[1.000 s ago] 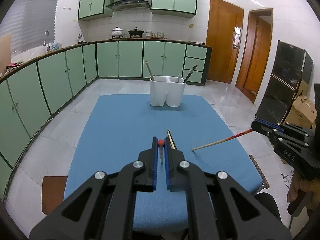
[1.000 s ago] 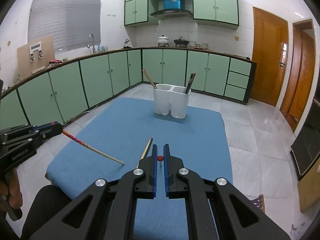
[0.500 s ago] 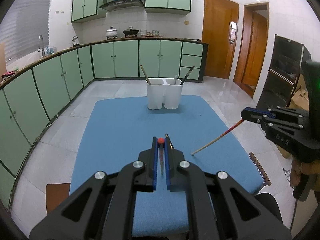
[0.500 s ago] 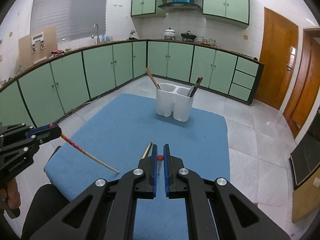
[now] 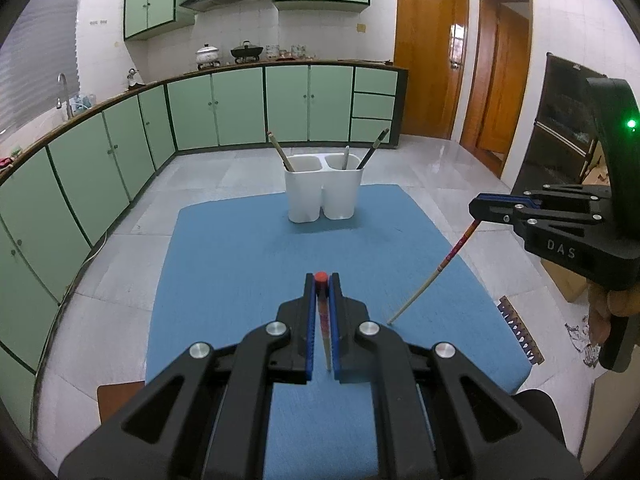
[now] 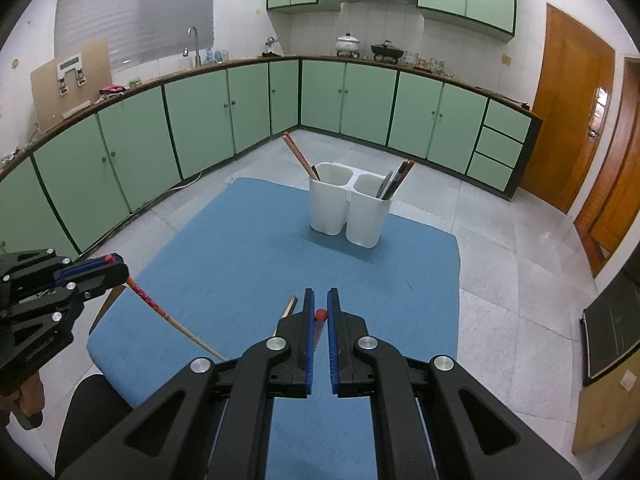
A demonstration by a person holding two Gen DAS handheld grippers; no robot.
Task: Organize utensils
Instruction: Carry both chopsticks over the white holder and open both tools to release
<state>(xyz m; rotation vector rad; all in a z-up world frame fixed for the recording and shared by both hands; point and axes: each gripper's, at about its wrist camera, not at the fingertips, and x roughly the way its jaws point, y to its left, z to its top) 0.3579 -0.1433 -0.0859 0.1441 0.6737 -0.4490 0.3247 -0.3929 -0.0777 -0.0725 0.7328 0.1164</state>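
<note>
Jaws of the left gripper (image 5: 321,280) pinch a red-capped chopstick (image 5: 325,332) near its top; holder (image 5: 323,196) at twelve o'clock. Right view: right gripper (image 6: 320,312) clamps its twin (image 6: 320,314). Light, stiff, slick sticks; a top-end grip lets tips swing.

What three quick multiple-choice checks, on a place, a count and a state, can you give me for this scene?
1. Where does the white holder stand? A on the counter; B at the blue mat's far end; C on the floor.
2. How many compartments has it? A one; B two; C four.
3. The left gripper is: A open, empty; B shut on a spoon; C shut on a red-capped chopstick.
Answers: B, the mat lies under it; B, two wells side by side; C, its jaws pinch the stick.
</note>
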